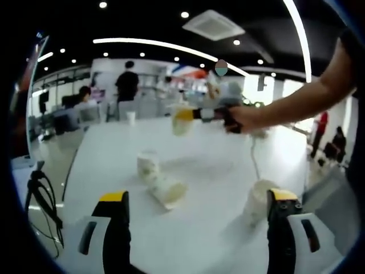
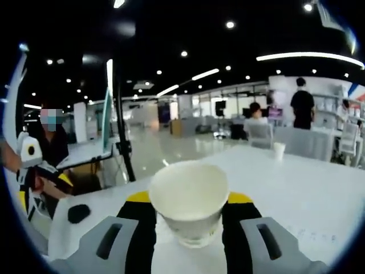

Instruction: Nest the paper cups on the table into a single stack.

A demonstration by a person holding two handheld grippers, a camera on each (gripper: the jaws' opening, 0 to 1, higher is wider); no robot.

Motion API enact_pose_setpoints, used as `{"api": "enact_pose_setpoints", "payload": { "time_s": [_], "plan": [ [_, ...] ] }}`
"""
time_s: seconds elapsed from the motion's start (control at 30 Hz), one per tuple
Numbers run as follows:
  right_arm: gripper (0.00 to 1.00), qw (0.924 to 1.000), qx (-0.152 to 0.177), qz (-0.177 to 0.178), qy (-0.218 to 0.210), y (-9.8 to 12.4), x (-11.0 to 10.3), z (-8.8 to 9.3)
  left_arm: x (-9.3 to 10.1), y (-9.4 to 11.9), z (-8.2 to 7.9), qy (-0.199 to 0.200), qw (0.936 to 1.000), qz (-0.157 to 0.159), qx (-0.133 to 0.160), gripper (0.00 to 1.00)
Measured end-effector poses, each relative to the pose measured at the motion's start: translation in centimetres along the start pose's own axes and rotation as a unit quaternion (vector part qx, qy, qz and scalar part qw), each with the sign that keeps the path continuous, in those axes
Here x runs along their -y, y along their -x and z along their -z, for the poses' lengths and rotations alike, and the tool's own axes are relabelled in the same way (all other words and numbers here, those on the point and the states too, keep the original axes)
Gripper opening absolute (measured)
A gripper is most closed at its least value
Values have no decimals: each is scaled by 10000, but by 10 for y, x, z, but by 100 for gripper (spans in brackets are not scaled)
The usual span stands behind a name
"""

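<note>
In the right gripper view, a white paper cup point(image 2: 190, 206) sits at bottom centre, mouth toward the camera, clamped between the two jaws of the right gripper point(image 2: 190, 220) — the yellow-tipped jaws press its sides, so this gripper is closed on the cup. The same gripper appears in the upper middle of the left gripper view, held by a hand point(image 1: 242, 119) reaching in from the right, with its cup blurred at the jaw tips above the white worktop point(image 1: 211, 171). In the left gripper view, the left gripper point(image 1: 199, 205) rises from the bottom edge with its jaws spread wide and nothing between them. Between and beyond those jaws, at frame centre, an upright cup point(image 1: 147, 164) stands on the worktop with a tipped cup point(image 1: 167, 190) lying on its side just beside it, lower right. Another cup point(image 1: 256, 201) stands right by the right-hand jaw — whether it touches the jaw is unclear. A small far cup point(image 1: 130, 117) stands at the upper left of the worktop.
</note>
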State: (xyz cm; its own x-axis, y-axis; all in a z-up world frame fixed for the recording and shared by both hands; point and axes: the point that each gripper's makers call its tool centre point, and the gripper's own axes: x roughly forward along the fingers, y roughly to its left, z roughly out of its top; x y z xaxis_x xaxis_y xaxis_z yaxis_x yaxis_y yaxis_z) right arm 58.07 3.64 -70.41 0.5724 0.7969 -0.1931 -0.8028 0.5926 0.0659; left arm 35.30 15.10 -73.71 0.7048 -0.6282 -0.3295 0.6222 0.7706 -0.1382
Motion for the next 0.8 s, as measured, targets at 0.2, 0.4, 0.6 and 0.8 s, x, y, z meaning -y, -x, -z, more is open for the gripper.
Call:
{"api": "enact_pose_setpoints", "payload": {
  "time_s": [0.2, 0.4, 0.6, 0.8],
  "plan": [
    [42, 10000, -20, 12, 28, 12, -6, -1, 1, 1, -5, 22, 10000, 5, 35, 99],
    [42, 10000, -1, 9, 37, 22, -11, -9, 4, 1, -4, -55, 10000, 8, -55, 99],
    [42, 10000, 51, -24, -51, 28, -18, -14, 9, 2, -4, -188, 9998, 33, -104, 99],
    [42, 10000, 48, -29, -19, 38, -27, -14, 17, 2, 1, -253, 9993, 142, -220, 99]
  ]
}}
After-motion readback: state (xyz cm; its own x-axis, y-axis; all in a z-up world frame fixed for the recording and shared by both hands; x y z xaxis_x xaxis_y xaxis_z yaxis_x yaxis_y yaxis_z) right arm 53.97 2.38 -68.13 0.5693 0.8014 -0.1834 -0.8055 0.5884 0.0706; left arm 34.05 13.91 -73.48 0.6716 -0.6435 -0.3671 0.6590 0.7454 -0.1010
